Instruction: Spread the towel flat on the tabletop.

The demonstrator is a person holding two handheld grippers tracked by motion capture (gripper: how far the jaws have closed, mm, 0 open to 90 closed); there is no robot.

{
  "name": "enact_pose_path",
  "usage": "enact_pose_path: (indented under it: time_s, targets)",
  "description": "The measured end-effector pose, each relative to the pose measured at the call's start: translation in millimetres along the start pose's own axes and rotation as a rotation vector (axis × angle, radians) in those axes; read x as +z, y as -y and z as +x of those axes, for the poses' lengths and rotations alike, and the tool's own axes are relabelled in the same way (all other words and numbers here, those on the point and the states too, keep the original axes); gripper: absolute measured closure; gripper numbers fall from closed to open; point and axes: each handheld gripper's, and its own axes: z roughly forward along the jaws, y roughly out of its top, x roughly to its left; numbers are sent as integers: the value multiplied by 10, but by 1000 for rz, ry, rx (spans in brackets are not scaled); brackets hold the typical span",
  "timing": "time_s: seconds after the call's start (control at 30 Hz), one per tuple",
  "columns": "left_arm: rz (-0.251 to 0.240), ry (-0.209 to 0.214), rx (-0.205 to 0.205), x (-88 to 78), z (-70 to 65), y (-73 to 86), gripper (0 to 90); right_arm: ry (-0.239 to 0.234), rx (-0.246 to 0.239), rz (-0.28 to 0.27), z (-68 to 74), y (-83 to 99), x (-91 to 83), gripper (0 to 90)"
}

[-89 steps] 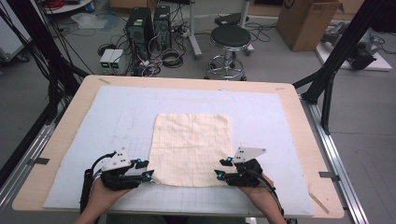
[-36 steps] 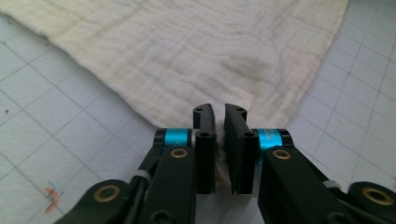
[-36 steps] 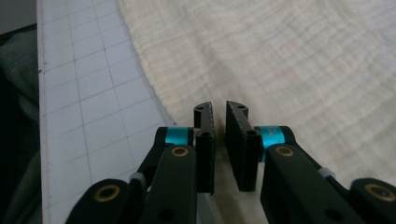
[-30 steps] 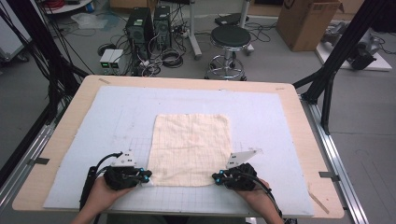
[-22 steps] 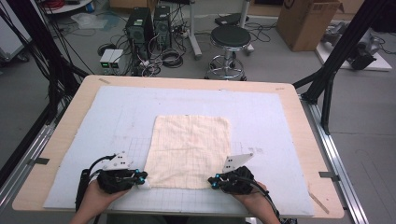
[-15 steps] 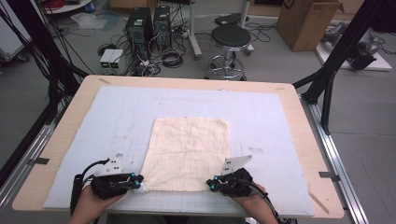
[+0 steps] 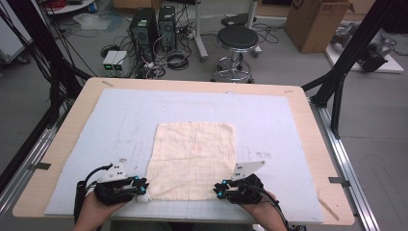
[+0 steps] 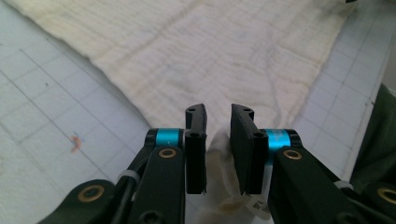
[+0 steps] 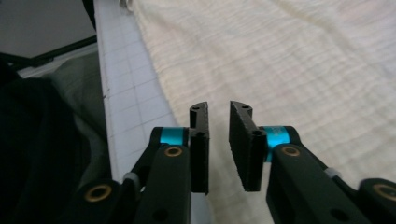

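Note:
A cream cloth (image 7: 192, 154) lies spread flat on the pale blue grid mat (image 7: 120, 120). My left gripper (image 7: 139, 185) sits at the cloth's near left corner and my right gripper (image 7: 219, 188) at its near right corner. In the left gripper view the jaws (image 8: 218, 112) have just been opening; the bunched corner with a small tag (image 8: 219, 154) rests loosely between them. The right gripper's jaws (image 9: 218, 108) have also just been opening and stand apart over the cloth's edge (image 9: 289, 60), with nothing pinched.
The wooden table (image 7: 86, 96) frames the mat, and its near edge lies just behind both hands. Beyond the far edge, on the floor, are a black stool (image 7: 235, 38), computer towers (image 7: 154, 24) with cables, and a cardboard box (image 7: 315, 19). Black frame poles stand at both sides.
Both grippers slid toward the table's near edge, drawing the cloth's near edge with them, so the cloth now lies longer. Over the last half second the hands stayed put.

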Motion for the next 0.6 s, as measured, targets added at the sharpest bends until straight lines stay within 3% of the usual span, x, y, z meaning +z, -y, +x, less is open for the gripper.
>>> enact_pose_path:
  time_s: [0.1,0.33,0.6]
  targets:
    - [-22,13,-16,34,46,-57,705,17,-4,-11,-63,-24,-20,722]
    - [-72,-5,-40,93,128,-127,659,49,31,-45,-196,-39,-93,660]
    - [-84,-28,-46,97,224,-198,616,78,66,-68,-320,-68,-121,538]
